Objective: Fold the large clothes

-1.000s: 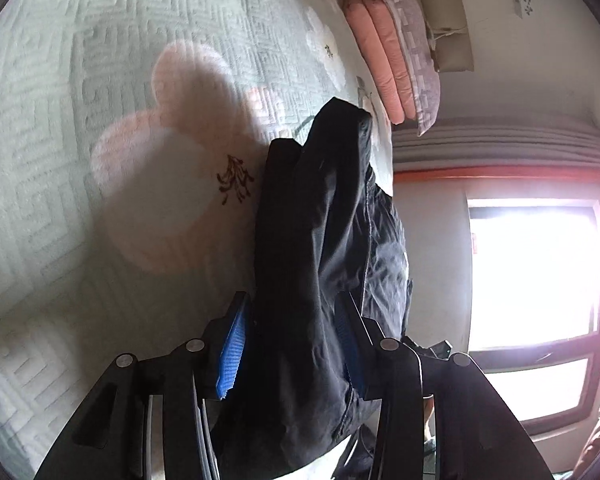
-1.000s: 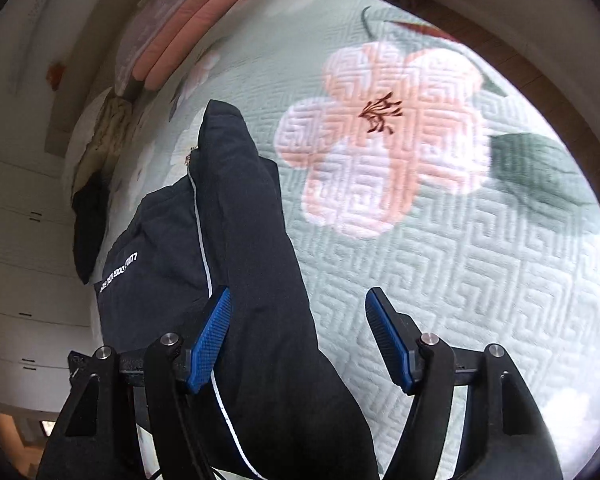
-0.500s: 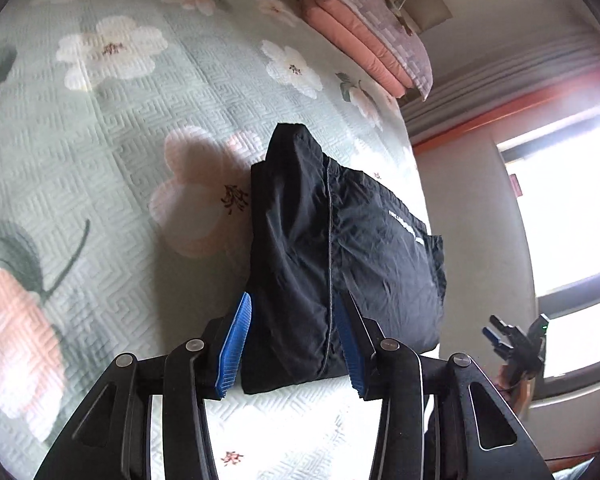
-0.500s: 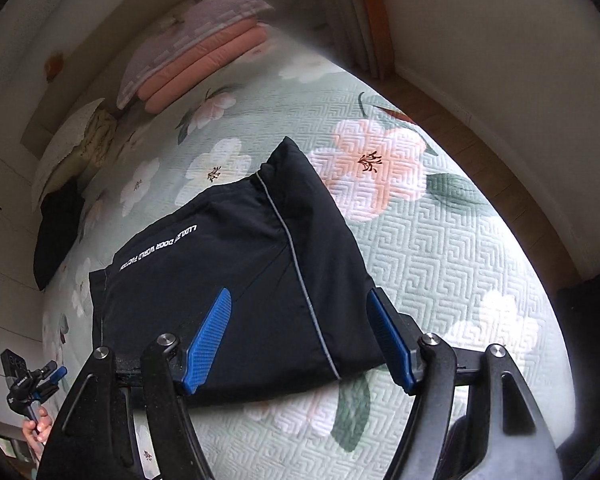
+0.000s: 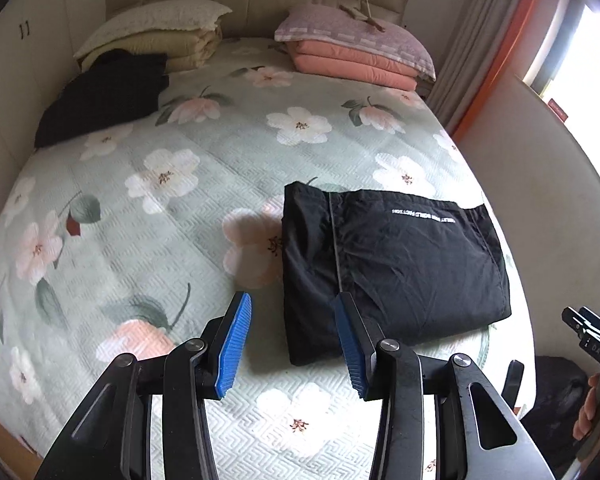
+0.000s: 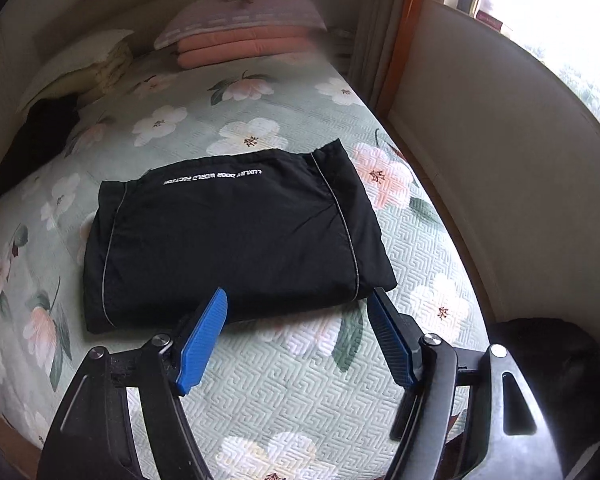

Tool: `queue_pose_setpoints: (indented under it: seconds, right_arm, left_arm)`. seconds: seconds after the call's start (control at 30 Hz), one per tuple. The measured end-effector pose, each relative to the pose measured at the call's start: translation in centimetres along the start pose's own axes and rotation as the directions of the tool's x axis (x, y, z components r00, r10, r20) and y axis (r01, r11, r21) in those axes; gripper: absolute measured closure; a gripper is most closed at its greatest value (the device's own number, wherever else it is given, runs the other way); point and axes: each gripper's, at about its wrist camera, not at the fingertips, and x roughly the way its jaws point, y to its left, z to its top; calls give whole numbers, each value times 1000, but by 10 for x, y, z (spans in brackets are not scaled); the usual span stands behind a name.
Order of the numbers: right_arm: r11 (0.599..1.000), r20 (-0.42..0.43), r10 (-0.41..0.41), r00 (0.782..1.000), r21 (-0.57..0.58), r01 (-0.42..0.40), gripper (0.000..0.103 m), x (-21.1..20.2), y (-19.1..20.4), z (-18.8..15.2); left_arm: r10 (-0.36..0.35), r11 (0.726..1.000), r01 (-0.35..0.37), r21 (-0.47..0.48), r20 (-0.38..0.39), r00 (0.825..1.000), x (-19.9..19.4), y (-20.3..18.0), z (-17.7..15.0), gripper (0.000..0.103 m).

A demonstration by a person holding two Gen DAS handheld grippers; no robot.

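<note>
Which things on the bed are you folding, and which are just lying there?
For the folding:
folded black garment
left gripper, open and empty
right gripper, open and empty

Just lying there:
pink folded blanket with a pillow on top
cream folded blanket
dark cloth near the headboard

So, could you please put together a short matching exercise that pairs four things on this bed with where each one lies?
Things:
1. folded black garment
2. pink folded blanket
3. cream folded blanket
4. loose black clothing

Places:
A. at the headboard on the wardrobe side, under a white pillow
B. on the quilt near the foot of the bed, towards the window side
C. at the headboard on the window side, under a mauve pillow
D. on the quilt just in front of the cream stack

Pairs: 1-B, 2-C, 3-A, 4-D
</note>
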Motion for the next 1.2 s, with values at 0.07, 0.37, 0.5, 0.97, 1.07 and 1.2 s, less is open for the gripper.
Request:
queue_pose_setpoints:
  seconds: [0.07, 0.37, 0.5, 0.97, 1.07, 1.2]
  right_arm:
    - [998, -21, 56, 998, 39, -55, 23, -19, 8, 3]
    - [997, -10, 28, 1000, 66, -28, 21, -93, 34, 29]
    - [999, 34, -45, 998, 31, 44, 18, -119, 47, 37]
    - [1000, 5, -12, 1000, 15, 12, 17, -137, 81, 42]
    - [1000, 2, -20, 1000, 3, 20, 17, -137, 90, 39]
    - [999, 18, -28, 999, -27, 28, 17, -140, 100, 34]
  left_arm:
    - [-4, 1000, 4, 22, 17, 1000, -15, -16, 3, 54]
    - [-4, 996, 3, 90, 10, 1000, -66, -79, 8, 45]
    - [13, 997, -13, 75, 9, 1000, -80, -90, -2, 45]
    - [16, 994, -16, 105, 2, 1000, -96, -88, 3, 45]
    - [10, 994, -10, 112, 2, 1000, -95, -85, 1, 45]
    - [21, 993, -20, 120, -8, 1000, -90, -82, -2, 45]
